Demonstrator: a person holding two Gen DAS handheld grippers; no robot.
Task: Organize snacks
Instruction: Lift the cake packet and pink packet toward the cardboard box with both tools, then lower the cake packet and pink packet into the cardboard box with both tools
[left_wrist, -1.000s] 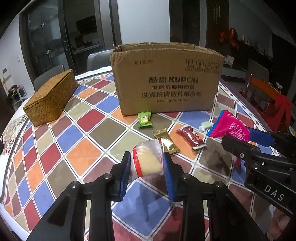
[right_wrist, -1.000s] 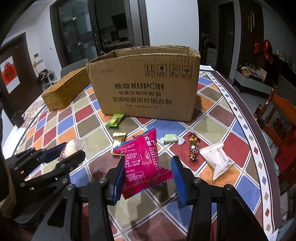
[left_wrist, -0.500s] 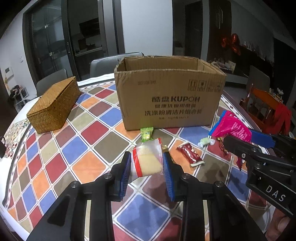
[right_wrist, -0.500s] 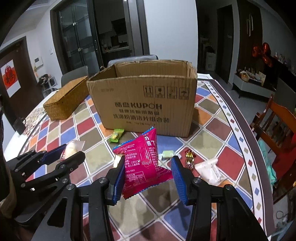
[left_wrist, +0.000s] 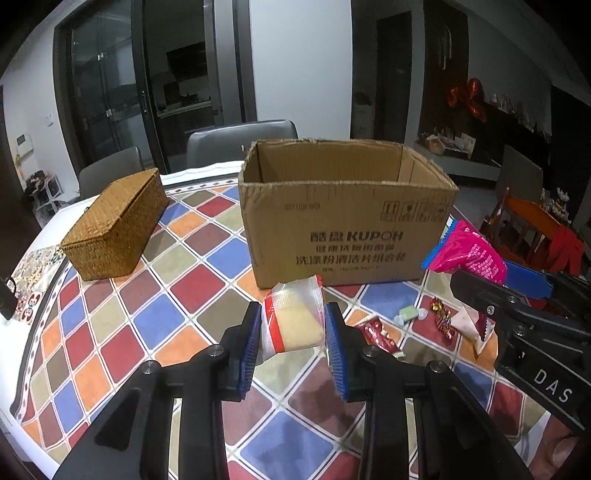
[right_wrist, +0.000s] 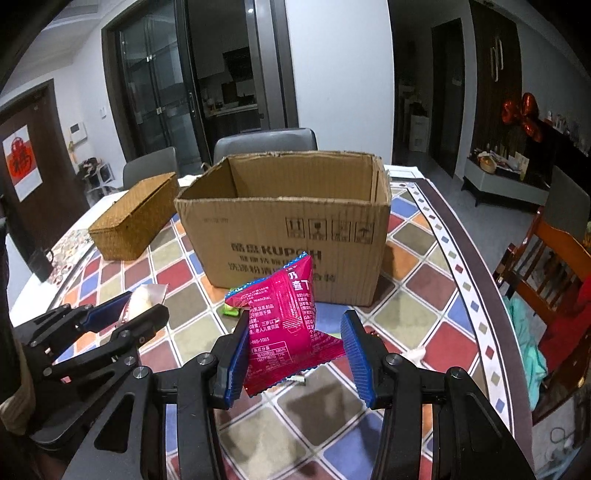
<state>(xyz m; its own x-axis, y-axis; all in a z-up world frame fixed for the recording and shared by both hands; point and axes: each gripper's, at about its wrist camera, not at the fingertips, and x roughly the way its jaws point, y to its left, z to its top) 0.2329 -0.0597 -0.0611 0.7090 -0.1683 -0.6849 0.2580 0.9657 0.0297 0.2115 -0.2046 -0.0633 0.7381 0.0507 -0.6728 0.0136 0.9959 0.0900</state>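
- Left wrist view: the left gripper (left_wrist: 291, 341) is clenched on a clear cake packet (left_wrist: 293, 319), held above the table (left_wrist: 159, 321) short of the cardboard box (left_wrist: 343, 218). Carry it over the near wall before letting go.
- Right wrist view: the right gripper (right_wrist: 293, 352) pinches a pink snack bag (right_wrist: 286, 325) by its lower part, the top unsupported; lift it clear of the box rim and release inside.

The box (right_wrist: 282, 236) floor is lying out of sight behind its front wall. The pink packet (right_wrist: 286, 325) is hiding a green candy (right_wrist: 231, 312). The right hand-held gripper (left_wrist: 480, 280) is covering a white wrapper (left_wrist: 471, 325).
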